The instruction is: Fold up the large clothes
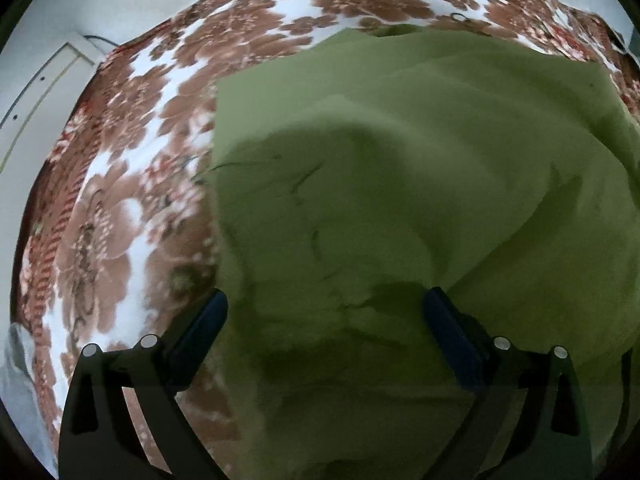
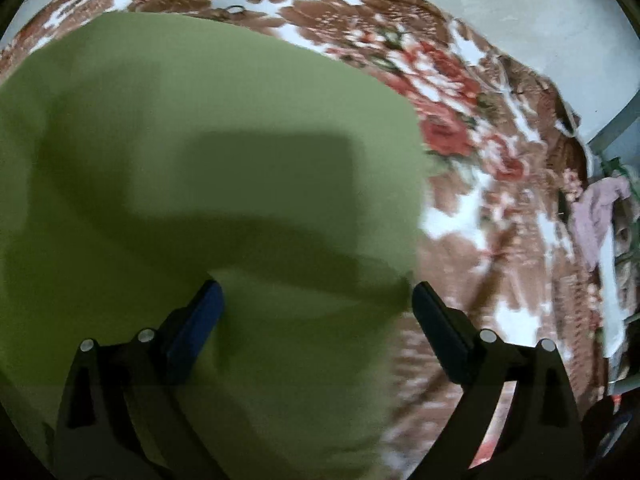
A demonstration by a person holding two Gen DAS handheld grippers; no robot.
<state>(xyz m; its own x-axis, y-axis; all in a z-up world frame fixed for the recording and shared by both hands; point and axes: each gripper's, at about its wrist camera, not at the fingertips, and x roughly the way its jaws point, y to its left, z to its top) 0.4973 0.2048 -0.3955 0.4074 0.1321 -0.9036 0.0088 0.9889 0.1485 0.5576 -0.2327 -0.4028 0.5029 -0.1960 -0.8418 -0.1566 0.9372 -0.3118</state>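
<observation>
Left gripper (image 1: 326, 304): jaws spread wide, nothing between the pads, no fabric pinched. Both dark-blue fingers (image 1: 208, 320) hang over the green garment (image 1: 400, 184); the left finger sits right at the cloth's left edge, the other well inside it over rumpled folds.

Right gripper (image 2: 316, 296): jaws likewise wide apart, holding nothing. Its left finger (image 2: 200, 312) is over the green cloth (image 2: 200, 140), its right finger at the cloth's right edge, where the floral blanket (image 2: 500, 200) begins.

Garment: plain olive-green, large, spread across the middle of the blanket. Smooth on the right-hand side, creased and layered on the left. Its far edge stops short of the blanket's far edge, leaving a band of brown, red and white flower print (image 1: 160, 128) showing around it.

Beyond the blanket's edges: pale floor (image 1: 48, 60). Pinkish clothes pile (image 2: 596, 208) off the right edge.
</observation>
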